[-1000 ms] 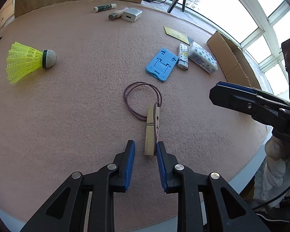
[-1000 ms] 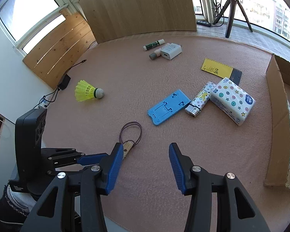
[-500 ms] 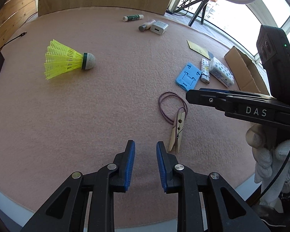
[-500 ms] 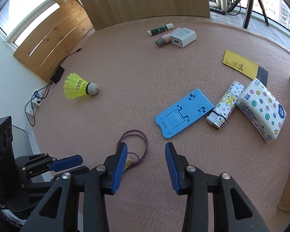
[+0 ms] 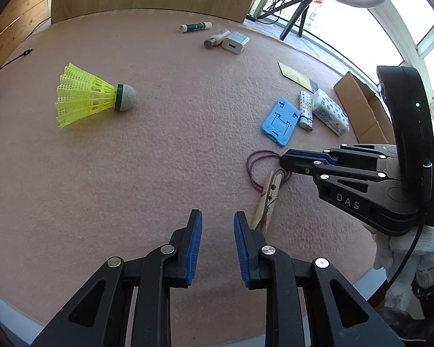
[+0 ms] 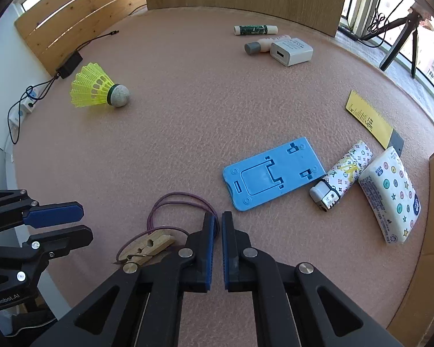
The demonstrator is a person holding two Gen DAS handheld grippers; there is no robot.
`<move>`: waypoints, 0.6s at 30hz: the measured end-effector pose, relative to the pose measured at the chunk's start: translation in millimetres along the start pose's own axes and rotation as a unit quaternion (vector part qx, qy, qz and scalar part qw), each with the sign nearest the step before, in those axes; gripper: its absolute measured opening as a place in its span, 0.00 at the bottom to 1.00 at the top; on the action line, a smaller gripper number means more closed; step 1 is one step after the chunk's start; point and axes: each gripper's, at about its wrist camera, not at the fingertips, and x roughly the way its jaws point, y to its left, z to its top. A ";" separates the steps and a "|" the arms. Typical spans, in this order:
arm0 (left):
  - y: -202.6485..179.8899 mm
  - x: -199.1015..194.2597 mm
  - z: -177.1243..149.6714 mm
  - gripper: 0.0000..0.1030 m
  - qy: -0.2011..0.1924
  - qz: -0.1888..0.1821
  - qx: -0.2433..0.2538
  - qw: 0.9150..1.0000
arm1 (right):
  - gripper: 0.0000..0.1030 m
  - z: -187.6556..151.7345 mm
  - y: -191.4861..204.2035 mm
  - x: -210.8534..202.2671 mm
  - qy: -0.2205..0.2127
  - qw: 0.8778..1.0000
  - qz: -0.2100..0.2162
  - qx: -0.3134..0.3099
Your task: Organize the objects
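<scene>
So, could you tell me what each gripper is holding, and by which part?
The right gripper is shut on the purple cord, at the loop's near right edge. The left gripper holds nothing.

clothespin [image 6: 146,246] left of hair tie [image 6: 182,202] | phone stand [image 6: 273,173] right, behind

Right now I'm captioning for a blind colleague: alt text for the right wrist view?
The right gripper has its jaws nearly shut on a purple elastic loop beside a wooden clothespin on a pink felt table; a blue phone stand lies beyond.
</scene>
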 end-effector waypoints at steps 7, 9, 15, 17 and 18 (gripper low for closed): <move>-15.5 13.3 13.2 0.24 0.008 -0.008 0.022 1.000 | 0.02 -25.3 -16.4 -12.9 0.003 1.000 0.004 0.029; -25.3 13.7 14.7 0.24 0.010 -0.011 0.037 0.999 | 0.02 -29.8 -19.7 -15.1 0.003 0.999 0.007 0.037; -54.6 10.8 9.8 0.24 0.015 -0.033 0.067 0.997 | 0.02 -40.7 -23.8 -19.4 -0.001 0.998 0.017 0.060; -61.6 14.0 9.3 0.24 0.018 -0.044 0.070 0.996 | 0.02 -43.6 -22.8 -20.1 -0.003 0.998 0.018 0.063; -65.3 16.9 10.0 0.24 0.020 -0.046 0.075 0.996 | 0.02 -44.9 -23.6 -20.4 -0.003 0.998 0.021 0.066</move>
